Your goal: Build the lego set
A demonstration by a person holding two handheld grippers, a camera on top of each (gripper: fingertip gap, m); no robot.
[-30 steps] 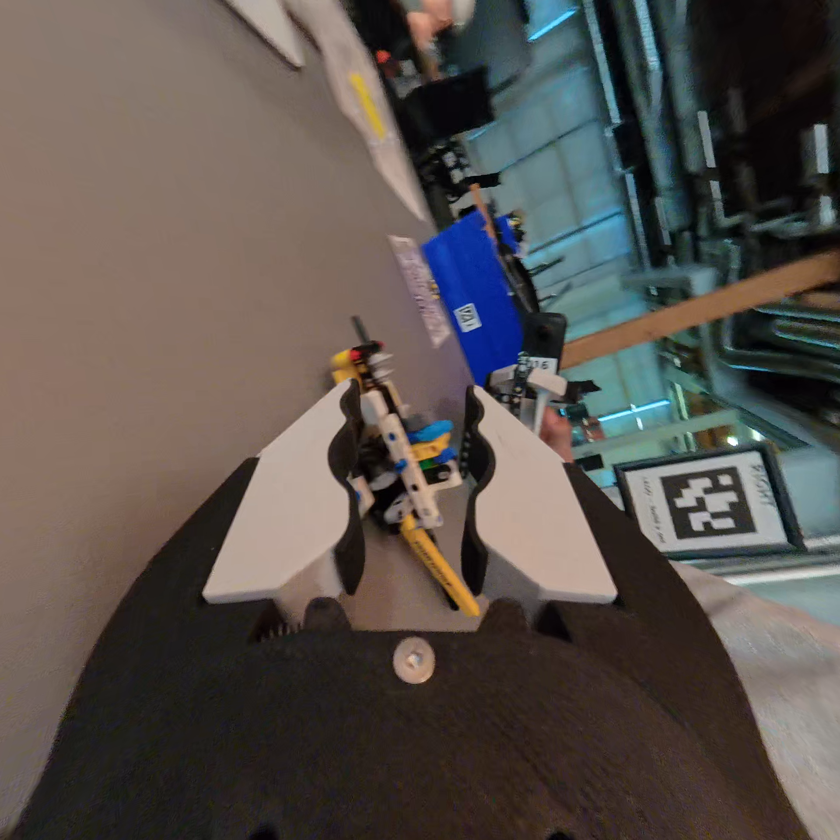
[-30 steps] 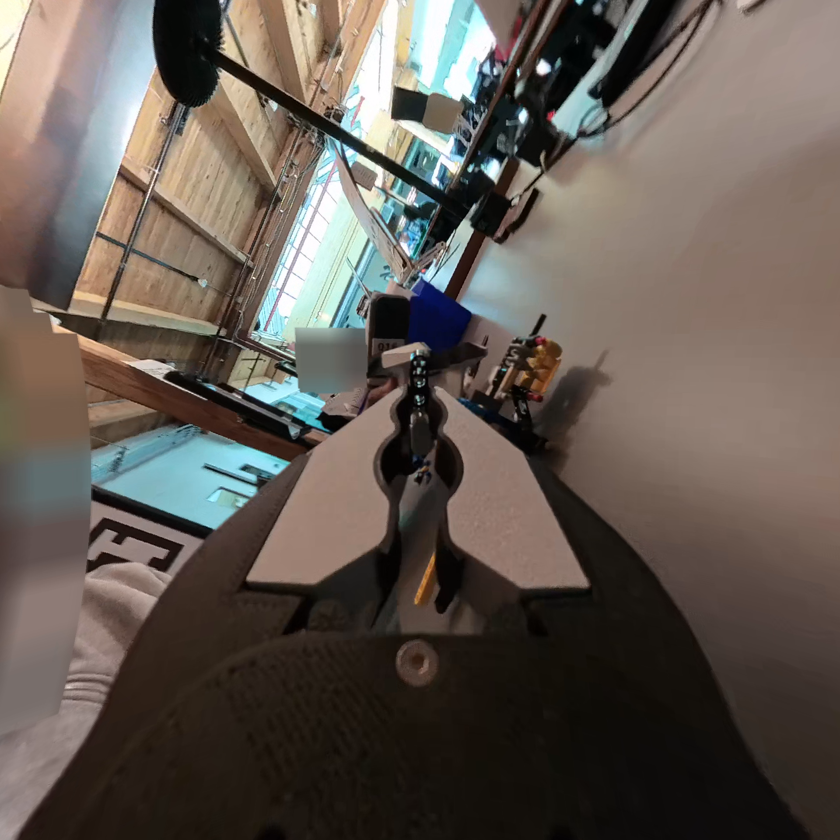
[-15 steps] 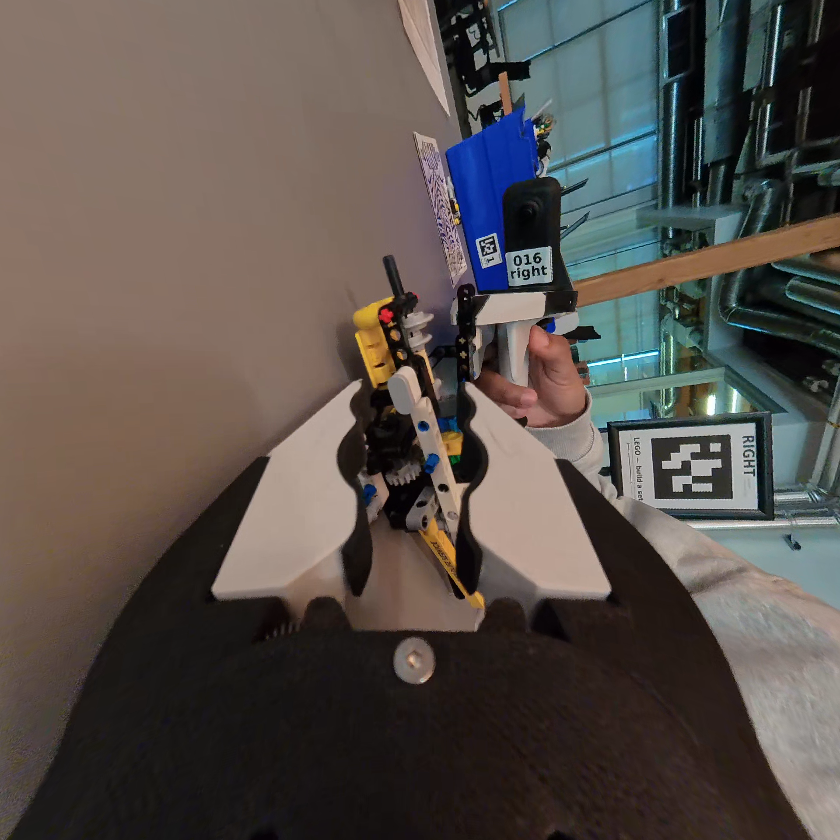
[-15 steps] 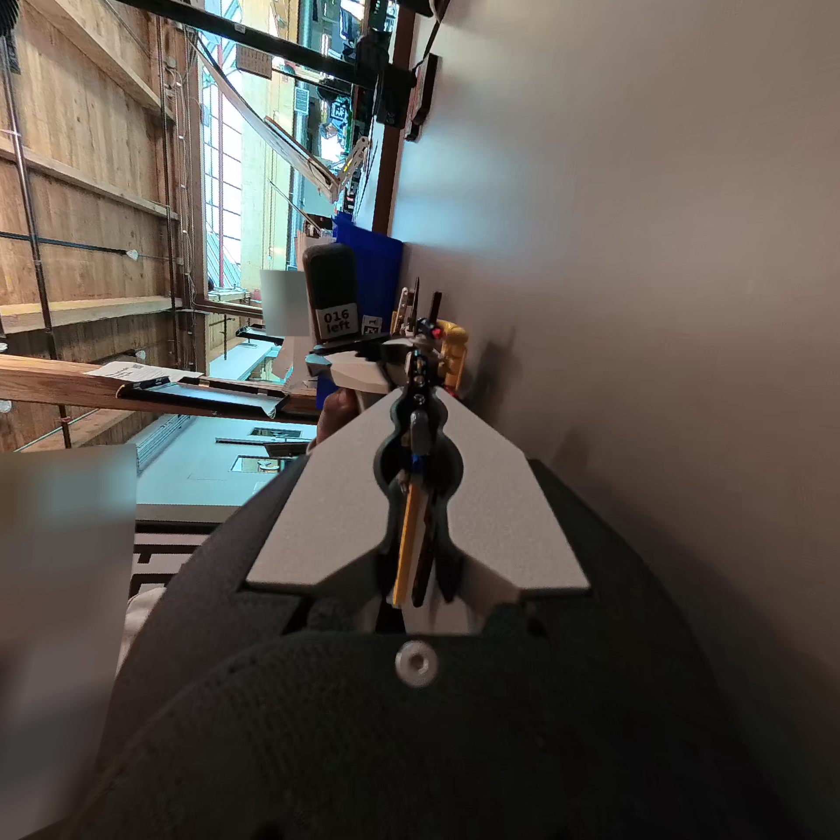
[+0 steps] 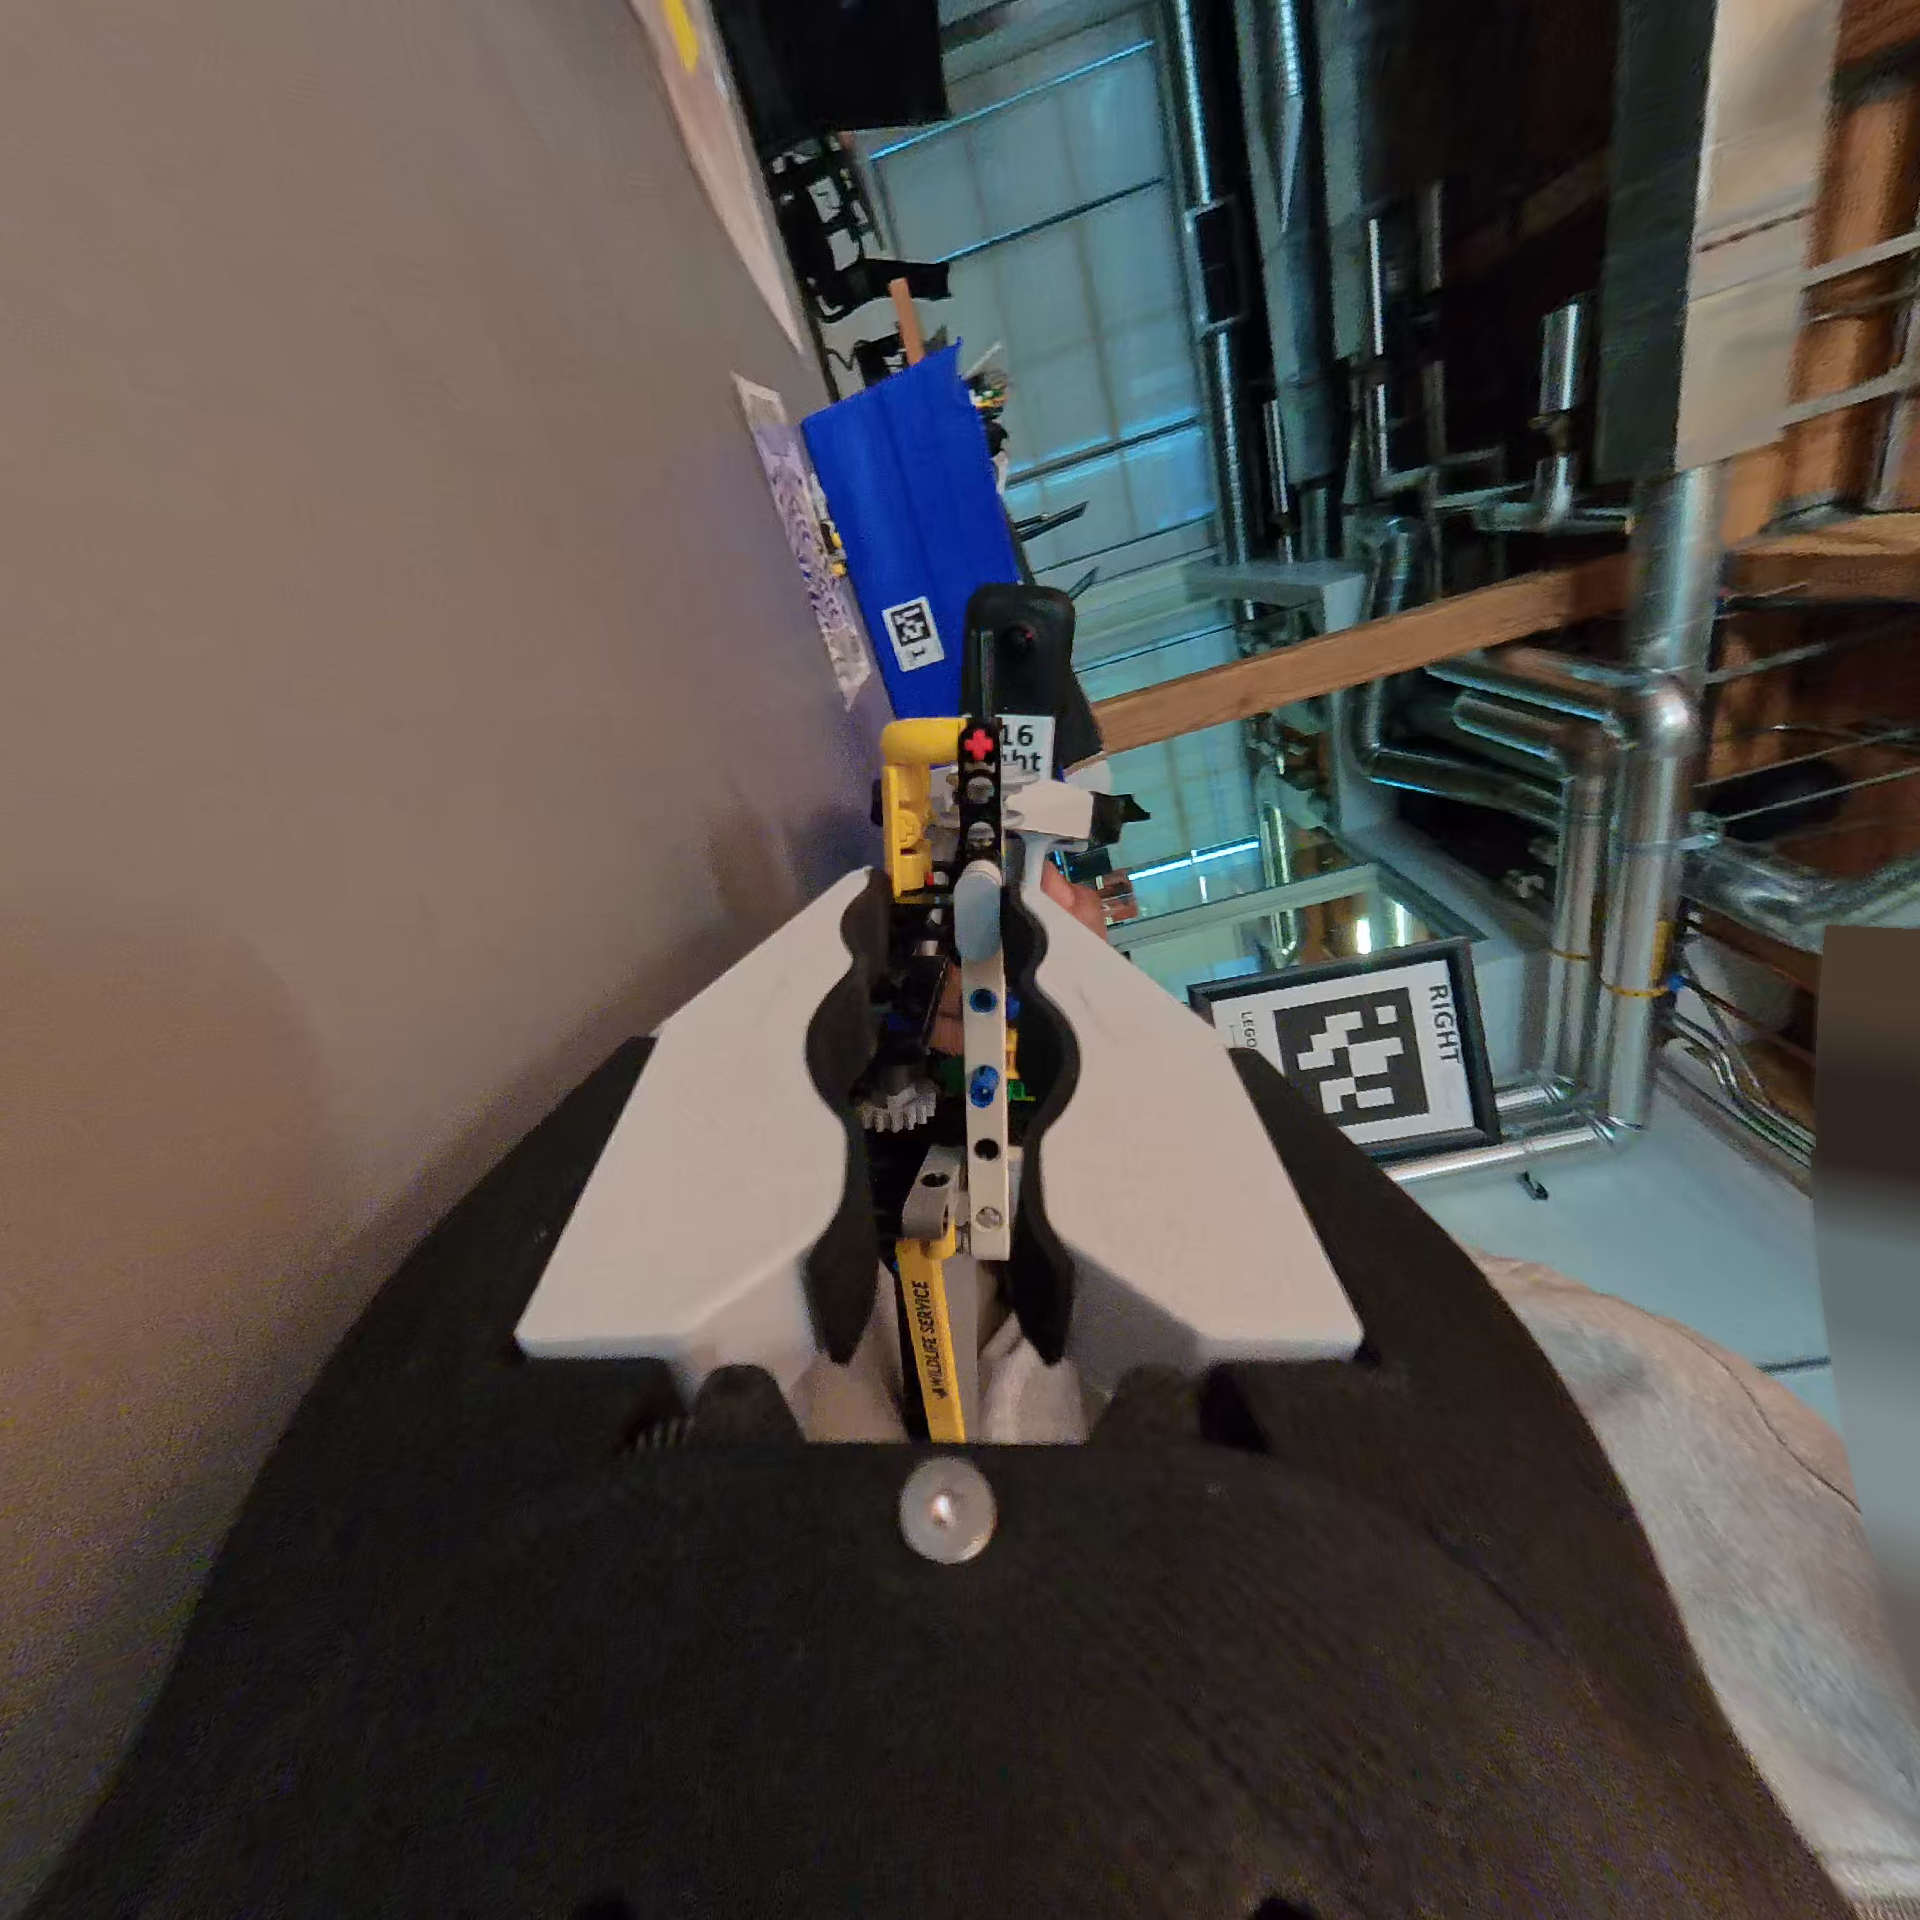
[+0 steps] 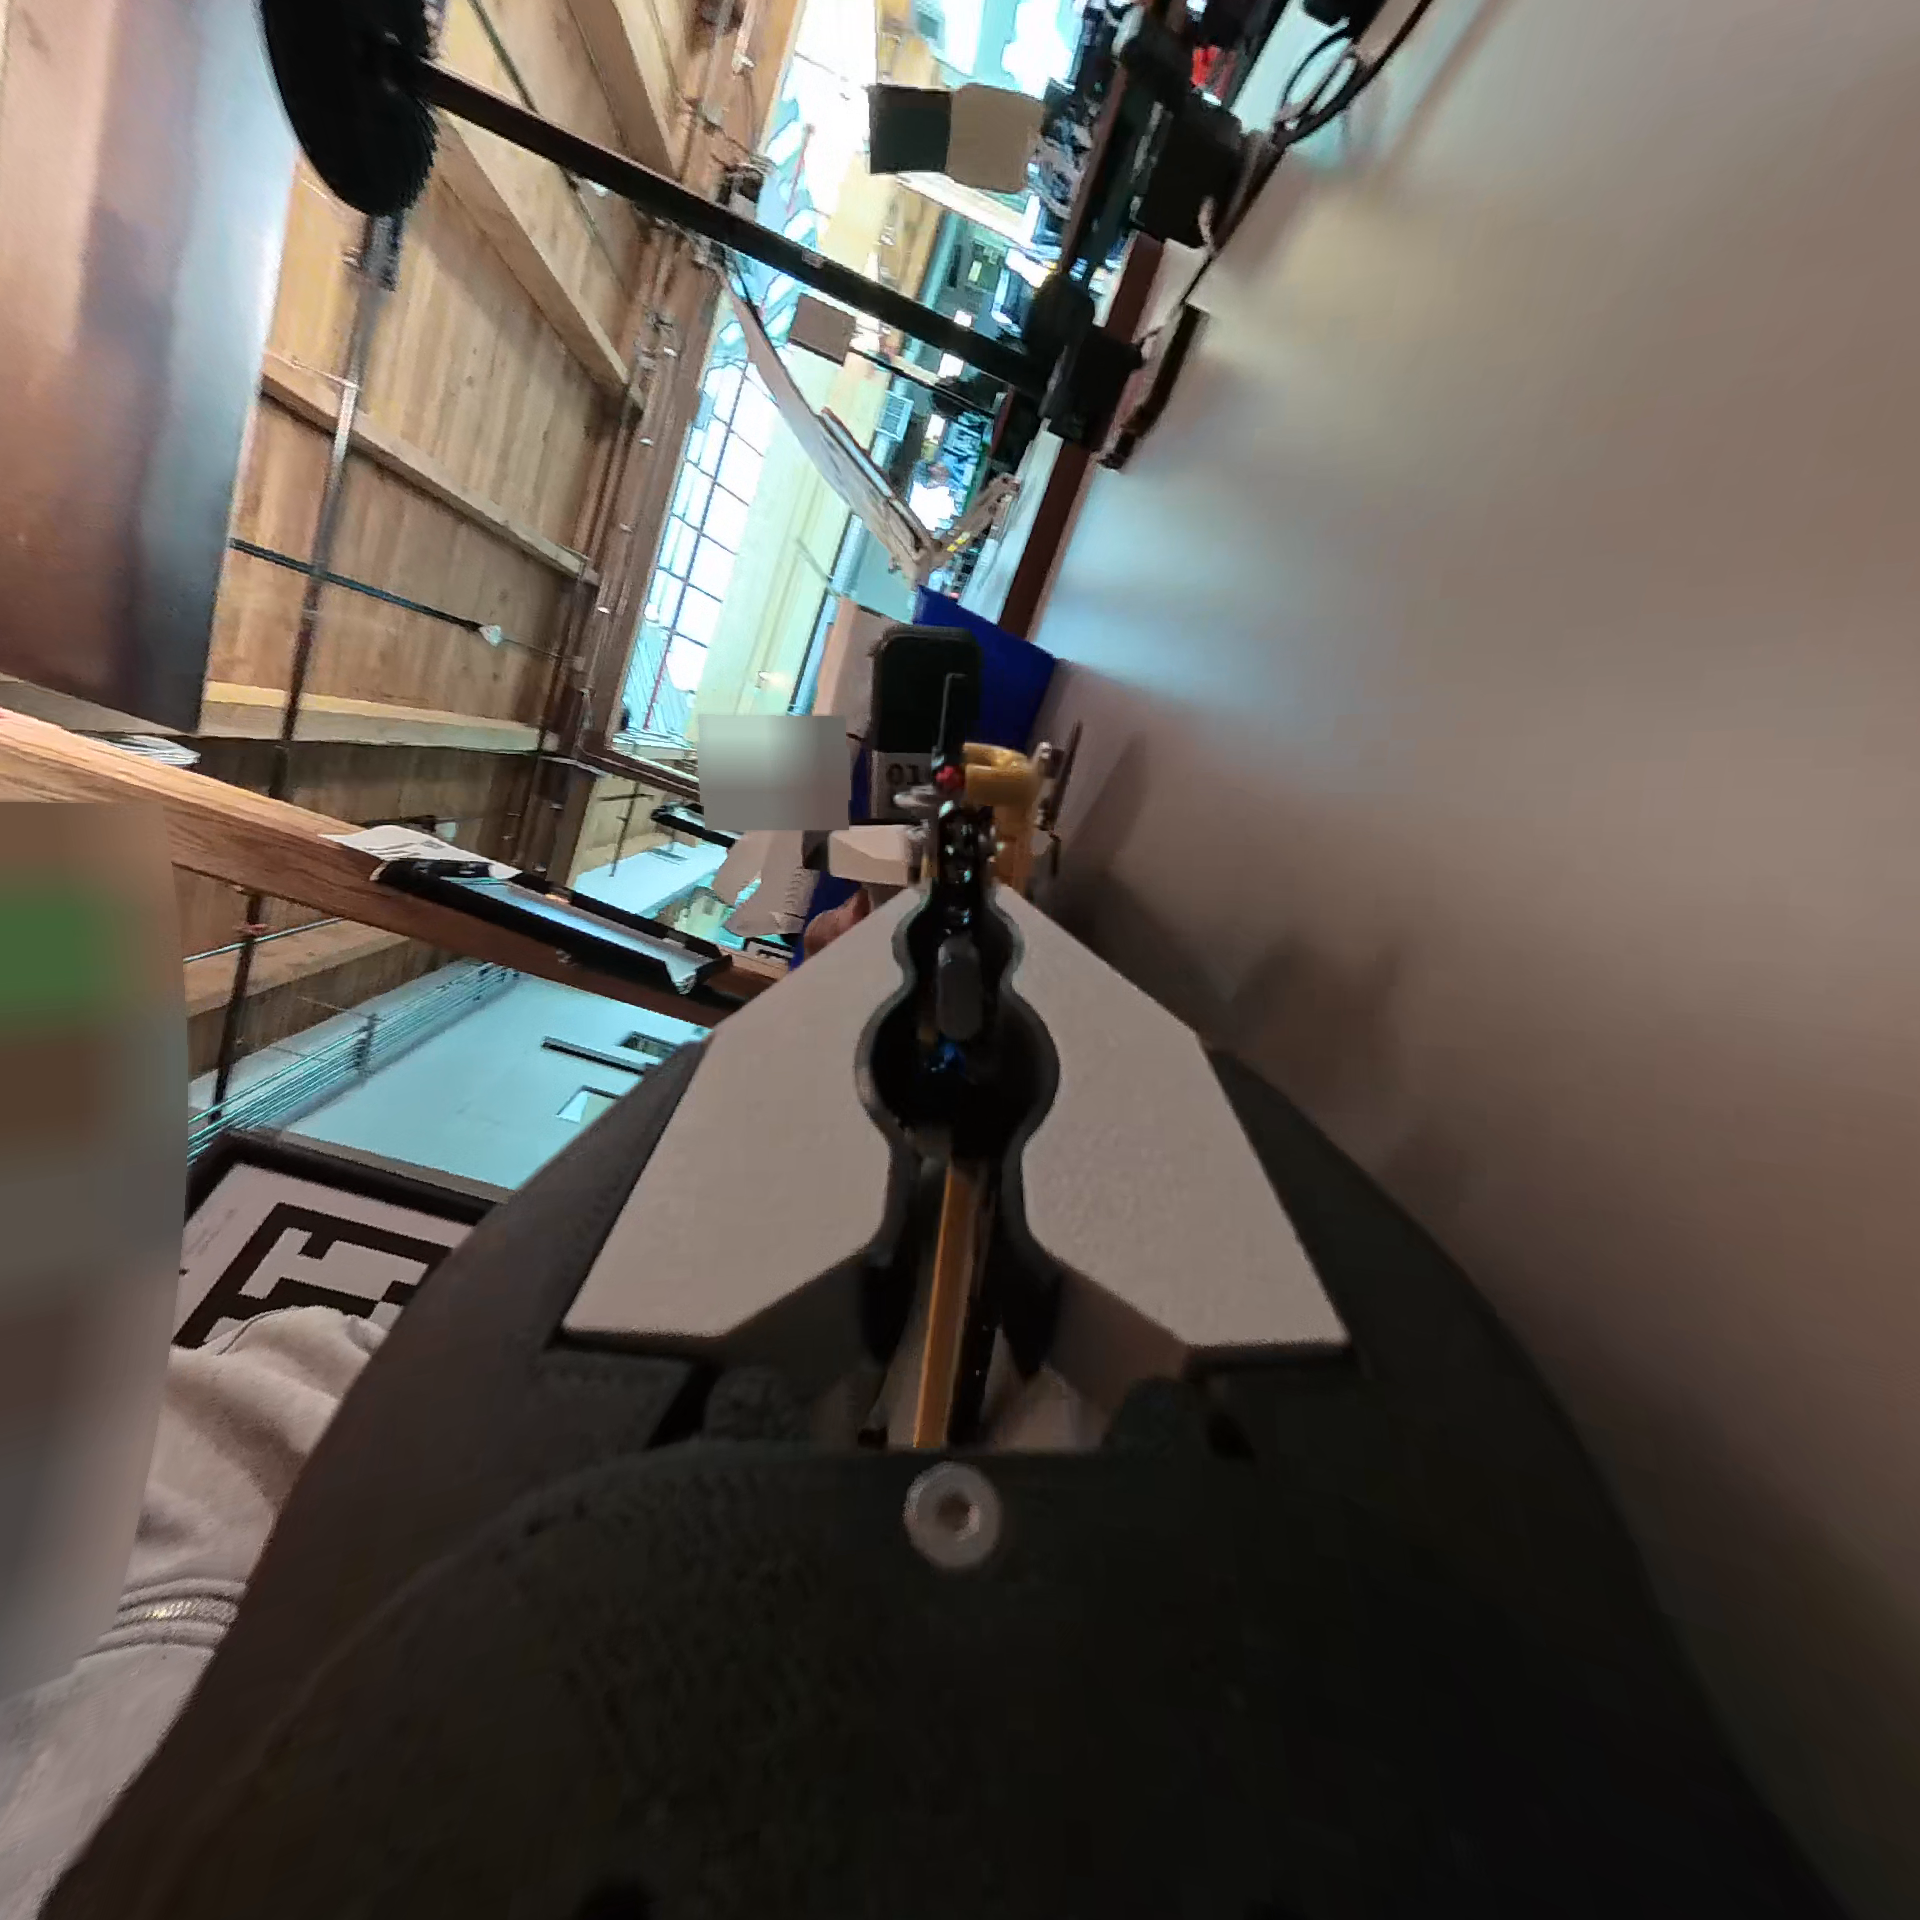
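Observation:
The lego model is a narrow build of white, black and yellow beams with gears. My left gripper is shut on it and holds it beside the grey table; a long yellow beam runs back between the fingers. My right gripper is shut on a thin black beam with a grey piece, and a yellow strip lies between its fingers. It faces the left gripper, its tip at the model's yellow end. It also shows behind the model in the left wrist view. Whether the beam is joined I cannot tell.
A blue bin stands on the table behind the model, also seen in the right wrist view, with a printed sheet beside it. A framed marker sign stands off the table edge. A person's grey sleeve is near.
My left gripper has closed from open onto the model. My right gripper has come in with the black beam to the model's far end. Both views have swung.

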